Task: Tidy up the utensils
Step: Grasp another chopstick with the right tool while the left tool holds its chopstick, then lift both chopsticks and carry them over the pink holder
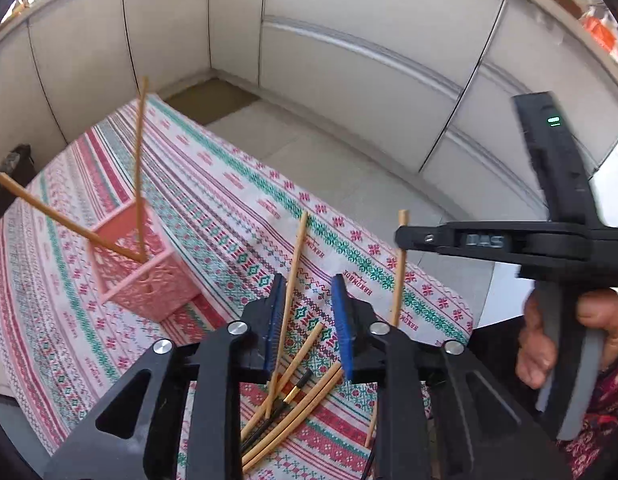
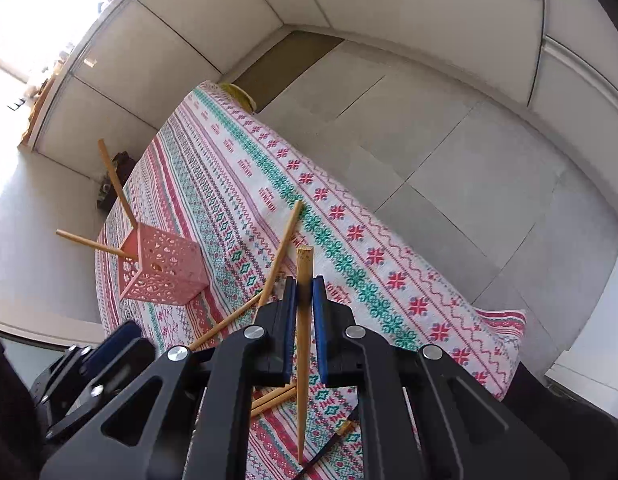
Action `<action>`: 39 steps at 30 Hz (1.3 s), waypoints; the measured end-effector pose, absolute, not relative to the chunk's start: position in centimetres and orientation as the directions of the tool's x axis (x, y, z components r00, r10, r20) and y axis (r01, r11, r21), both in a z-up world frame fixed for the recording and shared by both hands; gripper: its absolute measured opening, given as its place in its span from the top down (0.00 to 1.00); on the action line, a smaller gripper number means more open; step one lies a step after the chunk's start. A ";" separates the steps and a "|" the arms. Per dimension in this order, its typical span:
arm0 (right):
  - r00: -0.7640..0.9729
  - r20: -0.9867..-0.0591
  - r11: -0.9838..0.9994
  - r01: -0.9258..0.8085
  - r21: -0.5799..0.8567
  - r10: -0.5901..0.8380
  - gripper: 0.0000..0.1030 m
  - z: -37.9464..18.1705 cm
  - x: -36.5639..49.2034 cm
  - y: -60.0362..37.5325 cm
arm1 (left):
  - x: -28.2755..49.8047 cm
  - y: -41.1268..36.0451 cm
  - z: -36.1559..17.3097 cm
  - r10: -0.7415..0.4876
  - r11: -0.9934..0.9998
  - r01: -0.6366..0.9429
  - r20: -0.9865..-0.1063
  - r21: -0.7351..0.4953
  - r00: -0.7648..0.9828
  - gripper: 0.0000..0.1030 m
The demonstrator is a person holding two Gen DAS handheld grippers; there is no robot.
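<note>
Across the patterned tablecloth (image 2: 237,152) a pink lattice basket (image 2: 165,272) stands with two chopsticks (image 1: 137,168) leaning out of it, well apart from the loose pile of chopsticks (image 1: 297,408) lying near the cloth's front edge. Right gripper (image 2: 304,292) is clamped on one wooden chopstick (image 2: 303,344) around mid-length, stick upright, tip just over the cloth; left gripper (image 1: 307,320) hangs above the pile, jaws narrowly parted, nothing pinched. Judged light, stiff, smooth, apt to pivot: grip mid-shaft.
</note>
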State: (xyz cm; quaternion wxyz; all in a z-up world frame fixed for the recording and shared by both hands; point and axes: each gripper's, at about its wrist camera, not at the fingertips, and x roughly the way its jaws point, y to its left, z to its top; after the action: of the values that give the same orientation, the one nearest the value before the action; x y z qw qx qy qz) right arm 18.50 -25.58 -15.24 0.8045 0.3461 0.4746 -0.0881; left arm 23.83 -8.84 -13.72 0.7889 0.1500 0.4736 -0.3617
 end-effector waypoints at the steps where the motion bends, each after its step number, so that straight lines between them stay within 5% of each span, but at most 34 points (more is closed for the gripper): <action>1: 0.535 -0.823 0.734 0.478 0.483 0.193 0.92 -15.5 18.5 -26.3 | 25.0 -10.4 -15.2 -0.392 0.698 0.710 -0.882 -0.099 0.262 0.76; 14: 0.582 -0.771 0.703 0.434 0.564 0.259 0.92 -16.6 18.9 -30.3 | 33.4 -18.4 -24.8 -0.171 0.718 0.695 -0.979 -0.044 0.114 0.74; 16: 0.595 -0.761 0.699 0.429 0.572 0.257 0.92 -16.3 18.6 -30.3 | 33.0 -18.4 -24.8 -0.167 0.714 0.700 -0.977 -0.026 0.134 0.93; 20: 0.626 -0.738 0.697 0.411 0.588 0.253 0.92 -15.2 18.0 -30.4 | 31.2 -16.7 -23.1 -0.245 0.742 0.669 -0.943 -0.034 0.224 0.94; 31: 0.739 -0.643 0.791 0.264 0.552 0.202 0.92 -7.7 15.3 -27.6 | 24.0 -5.1 -9.6 -0.498 0.834 0.525 -0.644 -0.172 0.581 0.94; 39: 0.795 -0.577 0.849 0.166 0.501 0.186 0.92 -2.0 14.9 -25.7 | 22.8 0.6 -1.6 -0.445 0.895 0.400 -0.335 -0.197 0.830 0.94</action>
State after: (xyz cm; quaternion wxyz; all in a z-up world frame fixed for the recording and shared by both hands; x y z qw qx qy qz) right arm 14.88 -25.71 -2.01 0.9067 0.2746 0.3200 0.0055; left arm 22.77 0.58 -1.55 0.9548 -0.0594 0.1891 -0.2214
